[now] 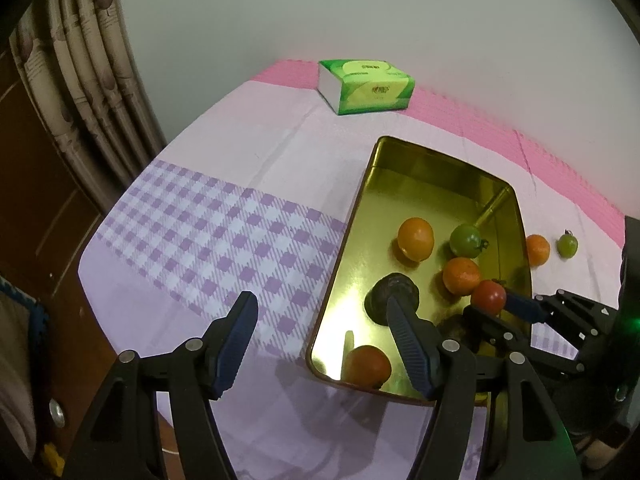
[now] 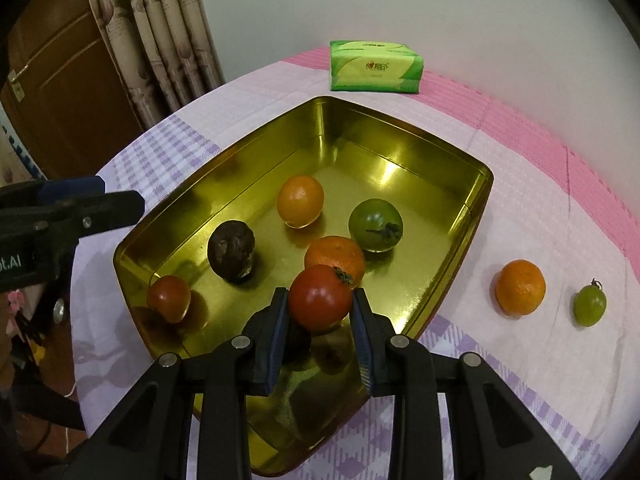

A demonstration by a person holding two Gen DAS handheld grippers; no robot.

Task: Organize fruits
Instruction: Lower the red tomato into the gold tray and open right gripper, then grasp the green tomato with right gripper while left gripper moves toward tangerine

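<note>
Your right tool [image 2: 320, 304] is pinching a red tomato [image 2: 320, 298] between its blue pads, held over the near end of the gold metal tray [image 2: 476, 208]; from the right wrist view you cannot tell whether the tomato touches the tray floor. Your left tool [image 1: 320, 312] has its fingers spread with nothing between them: one finger sits over the checked cloth beside the tray, the other reaches over the tray's left rim in front of the dark wrinkled fruit [image 1: 394, 288].

Inside the tray you have that dark wrinkled fruit near the left wall, a second red tomato [image 2: 169, 298] in the near left corner, a smooth orange tomato [image 2: 300, 200] further in, a green tomato [image 2: 375, 224] toward the right wall, and a mandarin [image 2: 336, 258] just behind the one you are gripping. Another dark fruit [image 2: 298, 340] lies low behind your right tool's left finger, mostly hidden.

Outside the tray, on the tabletop [image 2: 520, 152] to its right, a second mandarin [image 2: 520, 287] and a small green tomato [image 2: 589, 305] lie near each other but apart. A green tissue pack [image 2: 375, 66] sits at the far edge on the pink part of the cloth, well apart from the tray. Patterned curtains [image 2: 160, 32] hang at the far left.
</note>
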